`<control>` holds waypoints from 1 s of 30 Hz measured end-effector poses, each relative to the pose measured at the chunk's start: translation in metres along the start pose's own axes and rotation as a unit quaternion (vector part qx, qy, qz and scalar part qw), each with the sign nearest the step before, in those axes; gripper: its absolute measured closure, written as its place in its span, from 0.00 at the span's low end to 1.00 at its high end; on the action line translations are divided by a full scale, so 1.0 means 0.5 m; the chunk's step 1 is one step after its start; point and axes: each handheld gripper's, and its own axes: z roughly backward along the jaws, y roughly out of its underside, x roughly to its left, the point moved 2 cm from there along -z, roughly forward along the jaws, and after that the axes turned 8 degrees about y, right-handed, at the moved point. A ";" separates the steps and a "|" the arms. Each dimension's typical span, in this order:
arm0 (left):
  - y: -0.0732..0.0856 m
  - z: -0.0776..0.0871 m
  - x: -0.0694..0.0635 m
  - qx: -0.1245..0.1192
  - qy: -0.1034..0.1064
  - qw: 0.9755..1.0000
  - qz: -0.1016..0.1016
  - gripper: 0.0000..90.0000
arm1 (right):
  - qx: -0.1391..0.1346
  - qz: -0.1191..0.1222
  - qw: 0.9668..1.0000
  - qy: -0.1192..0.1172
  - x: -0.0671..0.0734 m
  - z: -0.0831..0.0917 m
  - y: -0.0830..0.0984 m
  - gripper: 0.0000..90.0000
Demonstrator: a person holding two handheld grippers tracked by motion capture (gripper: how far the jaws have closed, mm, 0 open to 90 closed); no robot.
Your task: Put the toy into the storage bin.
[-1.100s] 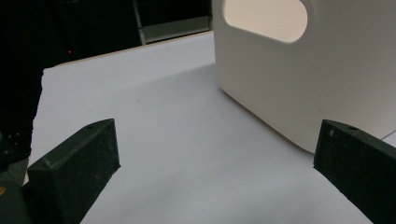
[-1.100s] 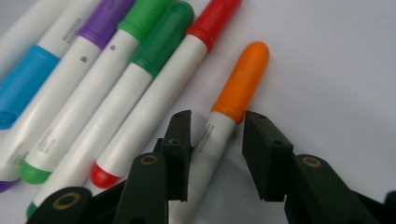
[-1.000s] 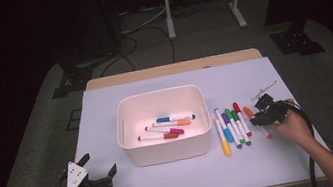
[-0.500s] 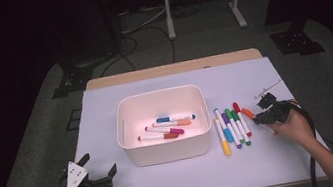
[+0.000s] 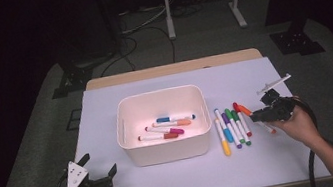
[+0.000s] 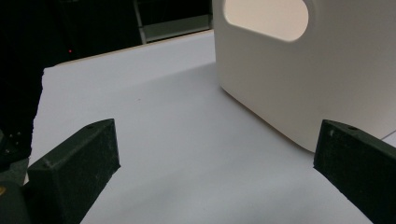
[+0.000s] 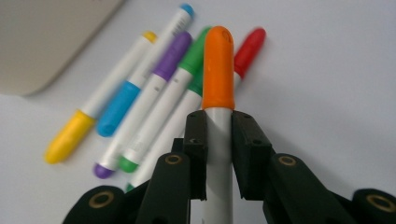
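My right gripper (image 7: 218, 126) is shut on a white marker with an orange cap (image 7: 217, 70), which is lifted a little off the table and points toward the marker row. In the high view this gripper (image 5: 260, 115) is at the right end of that row. Beneath it lie yellow (image 7: 70, 135), blue (image 7: 119, 107), purple (image 7: 170, 60), green (image 7: 198, 51) and red (image 7: 250, 44) markers. The white bin (image 5: 168, 146) holds several markers (image 5: 167, 126). My left gripper (image 5: 98, 165) rests open at the front left, its jaws wide apart (image 6: 215, 154) beside the bin wall (image 6: 299, 74).
A pale sheet (image 5: 187, 176) covers the table, with bare room in front of the bin and behind it. A small white-and-grey tool (image 5: 273, 84) lies beyond my right gripper. The bin's corner (image 7: 42, 37) is to the left of the marker row.
My right gripper has risen slightly with the orange marker at the right end of the row. The left gripper and the bin have stayed put.
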 end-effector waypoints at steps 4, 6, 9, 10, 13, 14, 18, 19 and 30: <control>0.000 0.000 0.000 -0.001 0.000 1.000 0.000 0.00 | -0.017 0.008 1.000 -0.019 0.018 0.030 -0.022 0.84; 0.000 0.000 0.000 -0.001 0.000 1.000 0.000 0.00 | -0.025 0.011 0.999 -0.024 0.025 0.043 -0.032 0.84; 0.000 0.000 0.000 0.000 0.000 1.000 0.000 0.00 | -0.039 0.019 0.998 -0.039 0.036 0.070 -0.053 0.84; 0.000 0.000 0.000 0.000 0.000 1.000 0.000 0.00 | -0.042 0.022 0.998 -0.043 0.039 0.077 -0.060 0.84; 0.000 0.000 0.000 0.000 0.000 1.000 -0.001 0.00 | -0.051 0.030 0.997 -0.055 0.052 0.098 -0.082 0.84; 0.000 0.000 0.000 0.000 0.000 1.000 -0.001 0.00 | -0.054 0.032 0.996 -0.061 0.056 0.105 -0.089 0.84; 0.000 0.000 0.000 -0.002 -0.001 1.000 0.000 0.00 | -0.068 0.048 0.993 -0.078 0.079 0.133 -0.120 0.84; 0.000 0.000 0.000 -0.002 -0.001 1.000 0.000 0.00 | -0.072 0.054 0.993 -0.081 0.084 0.139 -0.127 0.84; 0.000 0.000 -0.001 -0.001 0.000 1.000 0.000 0.00 | -0.088 0.102 0.984 -0.117 0.160 0.189 -0.202 0.84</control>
